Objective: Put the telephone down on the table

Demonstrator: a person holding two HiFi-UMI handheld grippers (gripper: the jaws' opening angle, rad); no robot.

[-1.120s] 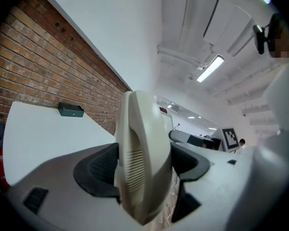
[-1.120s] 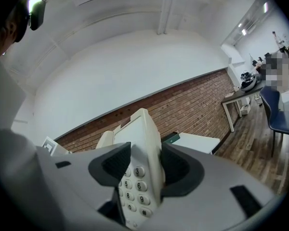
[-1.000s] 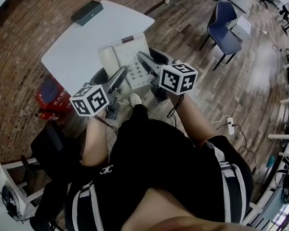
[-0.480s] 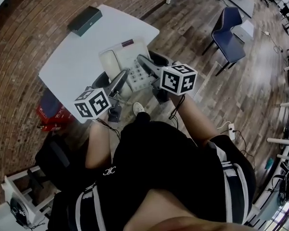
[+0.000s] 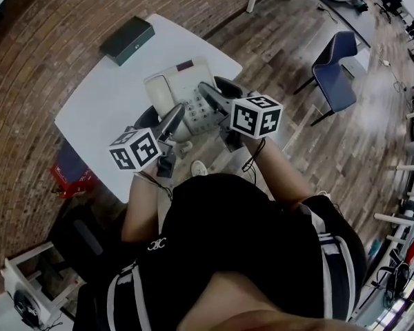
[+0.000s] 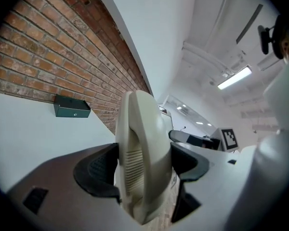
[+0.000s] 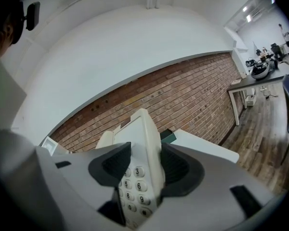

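Observation:
A cream desk telephone [image 5: 181, 92] with a keypad and handset hangs in the air over the near edge of the white table [image 5: 103, 109], held between both grippers. My left gripper [image 5: 177, 112] is shut on its left side, where the handset [image 6: 142, 153] fills the space between the jaws. On the keypad side [image 7: 137, 186], my right gripper [image 5: 207, 92] is shut on the phone's edge. The phone's underside is hidden, so I cannot tell its height above the table.
A dark green box [image 5: 127, 40] lies at the table's far end. A blue chair [image 5: 334, 71] stands on the wooden floor to the right. A red object [image 5: 72, 178] sits on the floor left of the table. A brick wall [image 7: 183, 100] runs behind.
The phone and both grippers have moved forward over the table's near corner; the table now reaches further under the phone. Both grips are unchanged.

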